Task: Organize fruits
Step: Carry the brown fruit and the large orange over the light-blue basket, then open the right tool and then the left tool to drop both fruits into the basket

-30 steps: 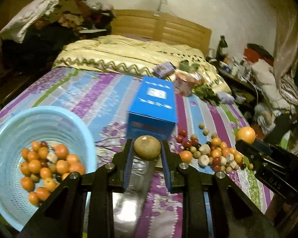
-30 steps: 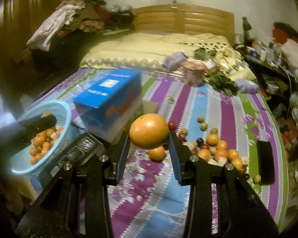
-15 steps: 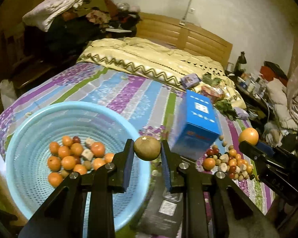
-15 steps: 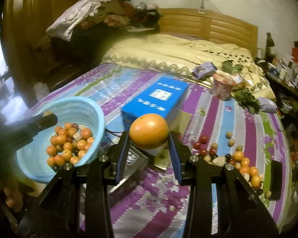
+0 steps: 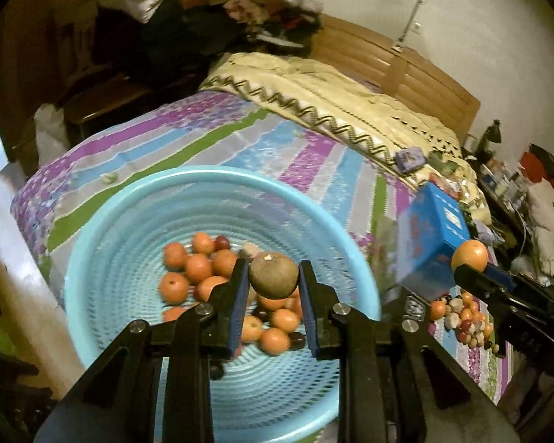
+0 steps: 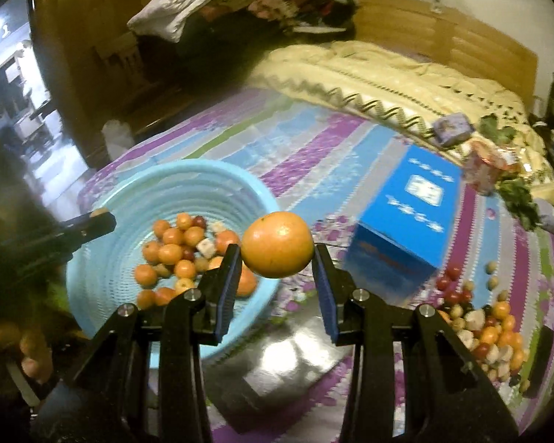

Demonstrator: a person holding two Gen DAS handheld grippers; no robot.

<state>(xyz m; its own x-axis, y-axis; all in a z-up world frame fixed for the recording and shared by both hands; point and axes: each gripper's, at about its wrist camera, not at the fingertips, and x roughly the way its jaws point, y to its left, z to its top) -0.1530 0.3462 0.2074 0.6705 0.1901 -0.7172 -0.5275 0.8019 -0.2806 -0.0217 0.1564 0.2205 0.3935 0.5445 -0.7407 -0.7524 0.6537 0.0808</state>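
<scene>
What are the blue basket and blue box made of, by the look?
Blue basket: likely moulded plastic, slightly glossy; its wall shows concentric ribs and rows of small perforations in one uniform light blue. Blue box: probably printed cardboard, smooth and faintly shiny; flat faces, crisp folded edges, a white printed label on top. Motion blur leaves both somewhat open.

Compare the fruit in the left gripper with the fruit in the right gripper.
Colour: the brown fruit in the left gripper is dull brownish-green; the orange fruit in the right gripper is bright orange.
Size: the orange fruit spreads its jaws wider than the brown fruit does.
Position: the brown fruit hangs over the blue basket; the orange fruit is at the basket's rim, beside the blue box.
Both are roundish and clamped between fingertips.
</scene>
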